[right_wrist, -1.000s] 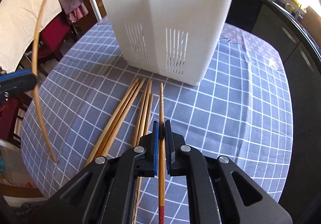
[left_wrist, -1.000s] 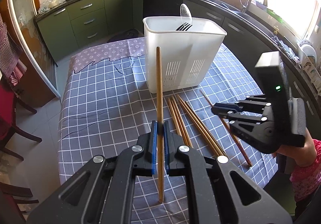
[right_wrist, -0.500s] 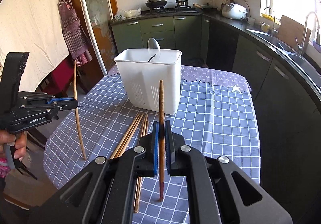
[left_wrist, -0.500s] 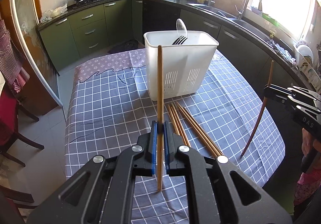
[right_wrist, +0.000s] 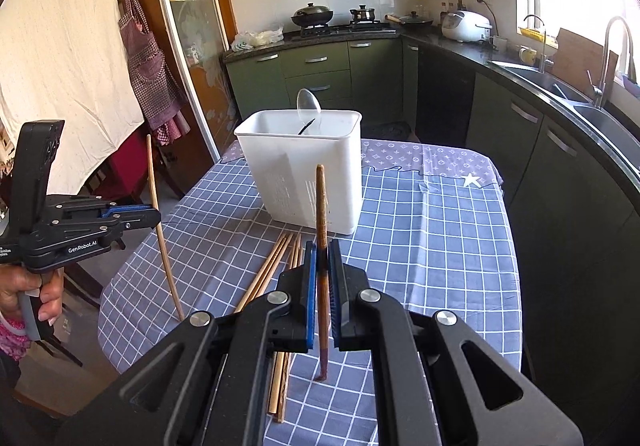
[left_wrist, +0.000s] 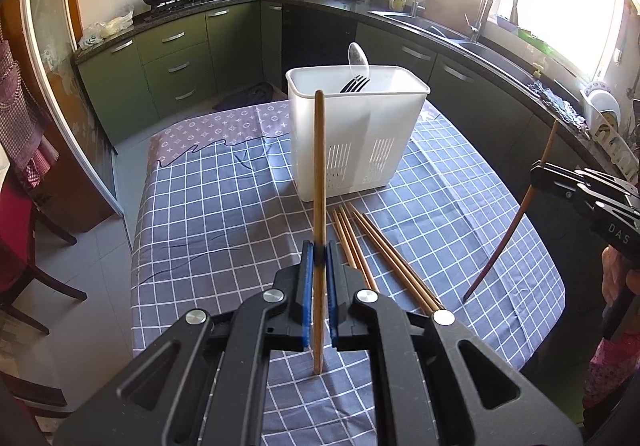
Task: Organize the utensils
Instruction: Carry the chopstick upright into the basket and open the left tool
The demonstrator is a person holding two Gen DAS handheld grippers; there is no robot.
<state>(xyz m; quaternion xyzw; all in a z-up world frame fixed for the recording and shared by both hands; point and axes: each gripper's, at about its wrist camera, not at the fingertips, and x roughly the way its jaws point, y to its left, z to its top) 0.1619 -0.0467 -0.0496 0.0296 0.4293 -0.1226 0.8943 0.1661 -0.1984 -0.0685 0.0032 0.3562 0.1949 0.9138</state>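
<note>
A white utensil holder [left_wrist: 356, 134] [right_wrist: 304, 170] stands on the checked tablecloth with a spoon [left_wrist: 359, 57] and a fork [left_wrist: 354, 83] in it. Several wooden chopsticks [left_wrist: 380, 254] [right_wrist: 272, 270] lie loose on the cloth in front of it. My left gripper [left_wrist: 319, 246] is shut on a light wooden chopstick [left_wrist: 319, 166], held upright above the table. My right gripper [right_wrist: 322, 246] is shut on a darker chopstick [right_wrist: 321, 206], also upright. Each view shows the other gripper [left_wrist: 538, 176] [right_wrist: 154, 216] off to the side, lifted clear of the table.
The table [left_wrist: 208, 206] is covered with a blue checked cloth; its edges fall away on the near and side. Dark wooden chairs [left_wrist: 24, 266] stand at the left. Kitchen counters, a stove and a sink [left_wrist: 432, 26] run around the back and right.
My right gripper has risen from the pile on the cloth with the darker chopstick in it and tilted up. The left gripper with its chopstick has drawn back and up a little from the holder.
</note>
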